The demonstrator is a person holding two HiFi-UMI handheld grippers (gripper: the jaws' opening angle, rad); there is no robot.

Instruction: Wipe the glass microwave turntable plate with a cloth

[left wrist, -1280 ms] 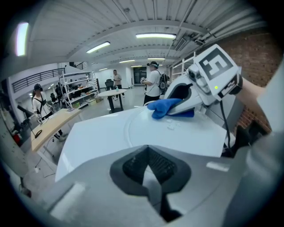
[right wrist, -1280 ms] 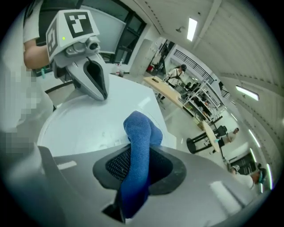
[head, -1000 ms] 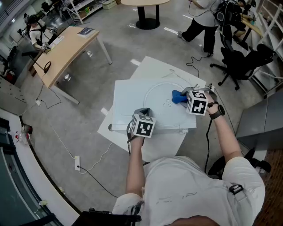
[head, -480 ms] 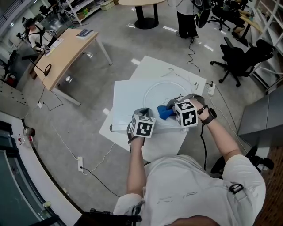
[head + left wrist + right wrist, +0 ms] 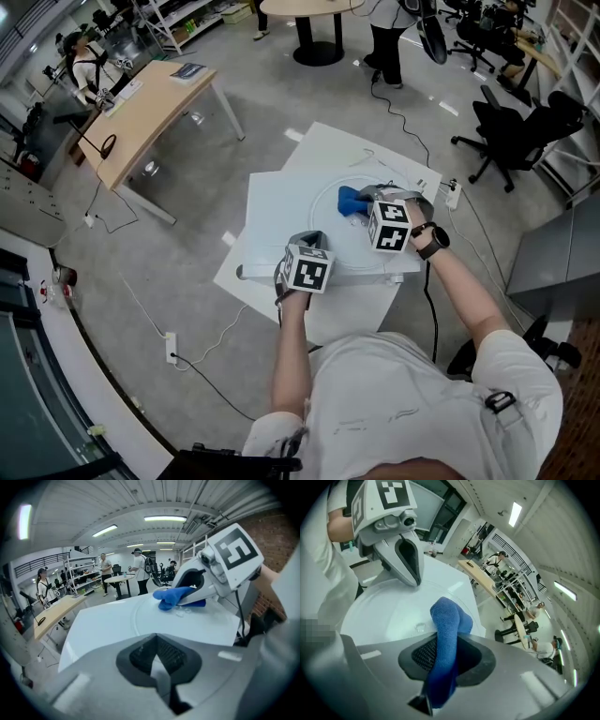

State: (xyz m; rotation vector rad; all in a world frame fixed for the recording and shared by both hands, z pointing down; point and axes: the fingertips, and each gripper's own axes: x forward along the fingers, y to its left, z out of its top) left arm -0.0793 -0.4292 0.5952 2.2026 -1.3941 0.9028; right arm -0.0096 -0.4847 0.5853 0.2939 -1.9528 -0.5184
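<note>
Right gripper point(image 5: 440, 660) fingers pinch a soft blue cloth point(image 5: 447, 620) on the glass turntable plate point(image 5: 384, 616), flat near the worktop's point(image 5: 272, 216) right edge. Left gripper point(image 5: 157, 663) fingers pressed together, empty. Glass likely slippery, fragile; steady its rim.

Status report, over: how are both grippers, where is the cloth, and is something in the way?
Right gripper shut on blue cloth, cloth pressed on glass plate. Left gripper shut, tip at plate's near rim. Nothing in the way on plate.

A wooden desk point(image 5: 150, 108) stood at ten o'clock, a round table point(image 5: 309, 6) at twelve, black chairs point(image 5: 518, 127) at two.
</note>
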